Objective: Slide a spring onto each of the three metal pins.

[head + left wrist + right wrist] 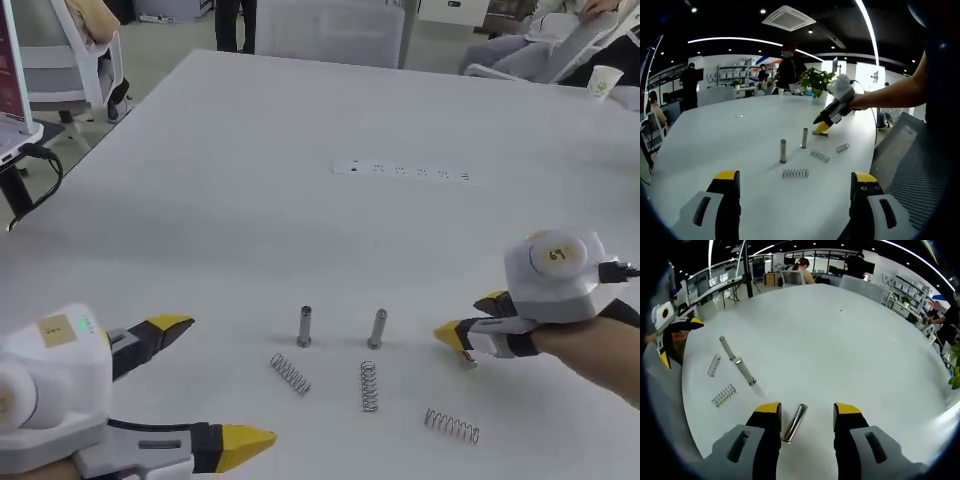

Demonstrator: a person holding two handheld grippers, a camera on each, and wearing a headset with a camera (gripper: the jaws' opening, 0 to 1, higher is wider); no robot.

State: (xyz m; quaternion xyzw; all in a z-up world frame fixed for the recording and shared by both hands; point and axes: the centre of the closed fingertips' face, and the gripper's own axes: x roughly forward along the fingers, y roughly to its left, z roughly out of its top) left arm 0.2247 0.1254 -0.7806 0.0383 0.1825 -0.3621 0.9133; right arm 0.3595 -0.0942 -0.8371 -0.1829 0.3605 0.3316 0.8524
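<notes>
Left gripper (205, 382): mine, jaws spread wide, nothing between them, low over the flat white tabletop (250, 200).
Closest to left jaws: bare coiled steel spring (795, 173), lying flat just ahead, about centred between the tips.
Next out from left jaws: short grey metal pin (783, 151) upright just past that spring. Second upright pin (804, 138) stands a bit farther and to the right, apart from the first.
Right of those pins: second spring (819, 155) lying flat, with the third spring (842, 147) past it, farther right.
Spring status: all three lie loose on the table, apart from the pins.
Right gripper (807, 409): mine, jaws fairly wide apart, gripping nothing, tips down near the table.
Between right jaws: third pin (794, 422) lying on its side, closer to the left-hand jaw. Can't tell if it touches.
Ahead-left of right jaws: the two upright pins, then two springs beyond.
Far off: white socket strip (400, 170) set in the table, and a paper cup (603, 80) near the far edge.
</notes>
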